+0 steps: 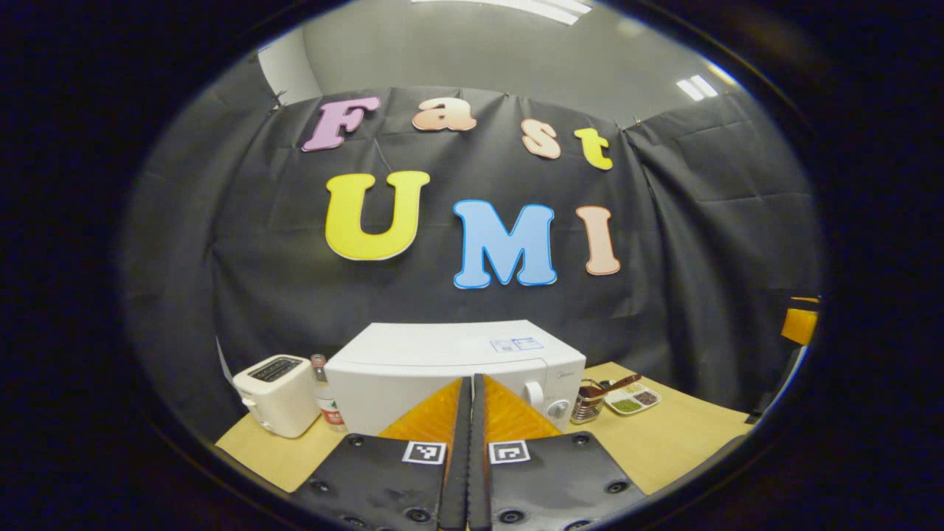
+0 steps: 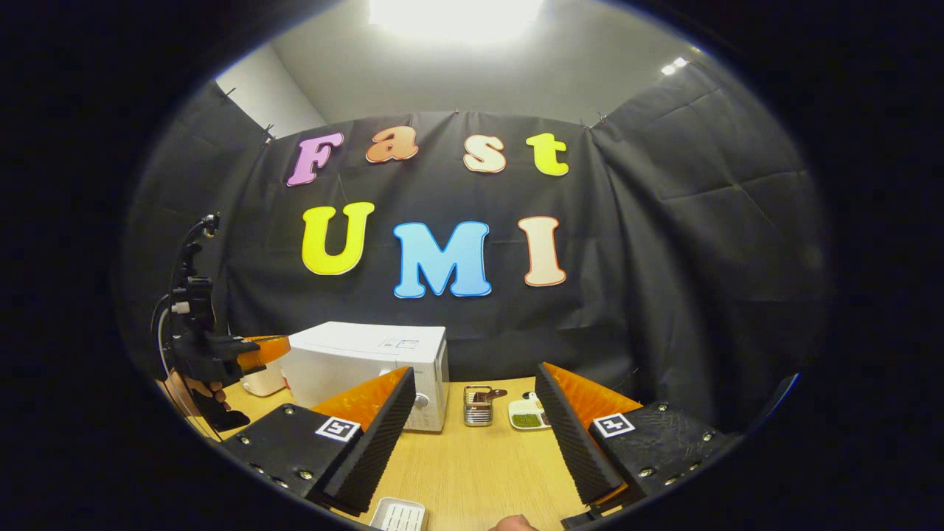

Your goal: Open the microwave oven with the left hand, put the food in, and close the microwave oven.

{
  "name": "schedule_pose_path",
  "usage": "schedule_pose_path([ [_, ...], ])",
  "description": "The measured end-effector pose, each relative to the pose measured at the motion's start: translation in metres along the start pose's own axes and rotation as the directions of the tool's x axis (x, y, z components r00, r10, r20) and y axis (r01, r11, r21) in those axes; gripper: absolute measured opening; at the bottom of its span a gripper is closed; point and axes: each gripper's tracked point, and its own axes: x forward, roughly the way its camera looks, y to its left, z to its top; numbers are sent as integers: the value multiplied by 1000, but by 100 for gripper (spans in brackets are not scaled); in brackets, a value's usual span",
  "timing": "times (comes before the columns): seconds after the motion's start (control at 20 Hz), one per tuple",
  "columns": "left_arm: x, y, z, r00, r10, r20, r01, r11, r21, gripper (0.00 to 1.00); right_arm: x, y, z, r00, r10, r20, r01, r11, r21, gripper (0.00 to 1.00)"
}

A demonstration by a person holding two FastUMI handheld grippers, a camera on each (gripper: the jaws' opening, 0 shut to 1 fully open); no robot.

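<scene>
White toaster (image 1: 276, 394) stands at the table's (image 1: 686, 435) left edge beside the shut microwave (image 1: 450, 369), seen past the left gripper (image 1: 472, 383), fingers pressed together. Right gripper view adds the wide-open right gripper (image 2: 472, 398) and a white tray (image 2: 398, 515) at the near edge.

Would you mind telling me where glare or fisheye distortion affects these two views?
Right gripper view: a ceiling light blows out to white glare at the top. Left gripper view: ceiling strips stay crisp. Both views bend the table and cloth wall edges; the microwave stays sharp.
</scene>
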Motion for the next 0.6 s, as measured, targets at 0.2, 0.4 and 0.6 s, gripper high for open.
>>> schedule_pose_path([
  [0.2,-66,4,21,997,61,48,-62,998,19,2,-14,5,7,998,62,16,-62,998,-9,99],
  [0.4,-123,10,36,992,101,74,-104,994,37,17,-25,18,15,994,100,39,-100,995,-1,99],
  [0.6,-164,24,46,987,132,93,-137,989,54,52,-29,31,20,993,100,59,-100,995,5,99],
])
